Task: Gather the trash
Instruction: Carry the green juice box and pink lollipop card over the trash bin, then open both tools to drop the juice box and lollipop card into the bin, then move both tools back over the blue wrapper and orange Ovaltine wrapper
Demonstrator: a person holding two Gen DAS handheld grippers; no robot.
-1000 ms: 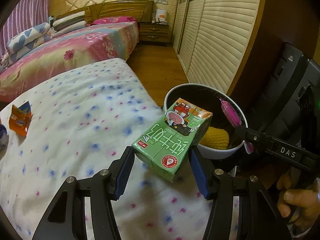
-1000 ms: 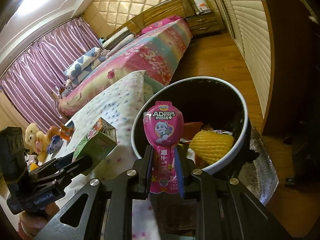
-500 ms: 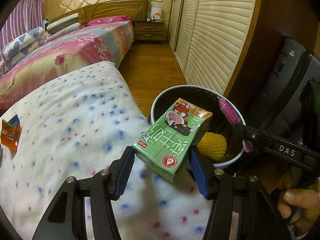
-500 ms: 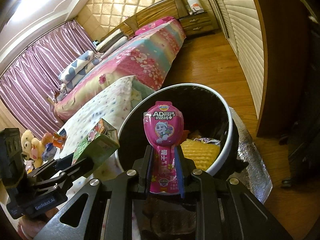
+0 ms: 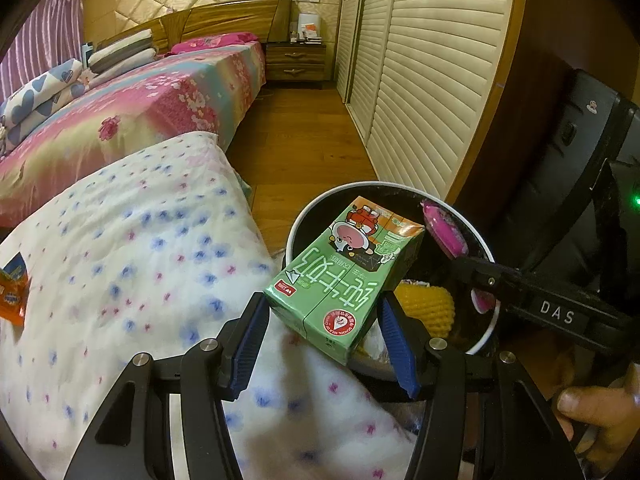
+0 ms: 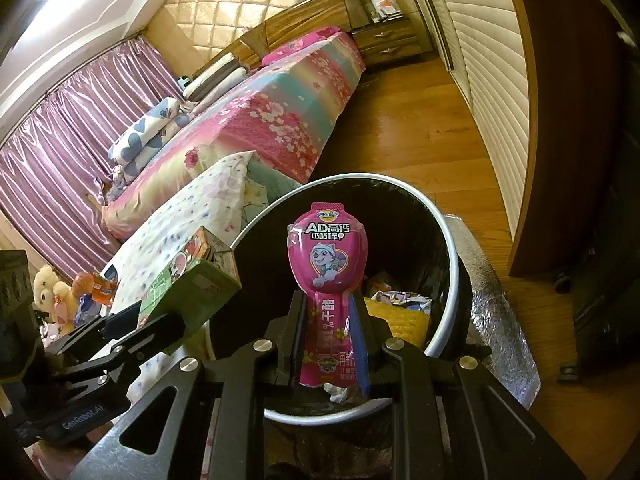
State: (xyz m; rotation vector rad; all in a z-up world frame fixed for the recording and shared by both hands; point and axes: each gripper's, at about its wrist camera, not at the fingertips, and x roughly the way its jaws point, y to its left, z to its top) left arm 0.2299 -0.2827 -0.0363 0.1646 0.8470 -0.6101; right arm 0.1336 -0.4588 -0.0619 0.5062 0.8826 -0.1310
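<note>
My left gripper (image 5: 320, 340) is shut on a green milk carton (image 5: 344, 276) and holds it over the near-left rim of a round black bin with a white rim (image 5: 486, 248). The carton also shows in the right wrist view (image 6: 188, 280). My right gripper (image 6: 330, 332) is shut on a pink snack wrapper (image 6: 326, 256) and holds it upright above the bin (image 6: 452, 264). The wrapper also shows in the left wrist view (image 5: 444, 228). Inside the bin lie a yellow foam net (image 5: 424, 304) and other wrappers.
A white quilt with coloured dots (image 5: 140, 260) lies left of the bin, with an orange wrapper (image 5: 12, 292) on its left edge. A pink bed (image 5: 152, 100), wooden floor (image 5: 296, 140) and slatted wardrobe doors (image 5: 420, 80) lie beyond. A black suitcase (image 5: 568, 160) stands right of the bin.
Both grippers have moved closer to the bin with their loads. The carton now overlaps the bin's rim, and the wrapper sits further over its opening.
</note>
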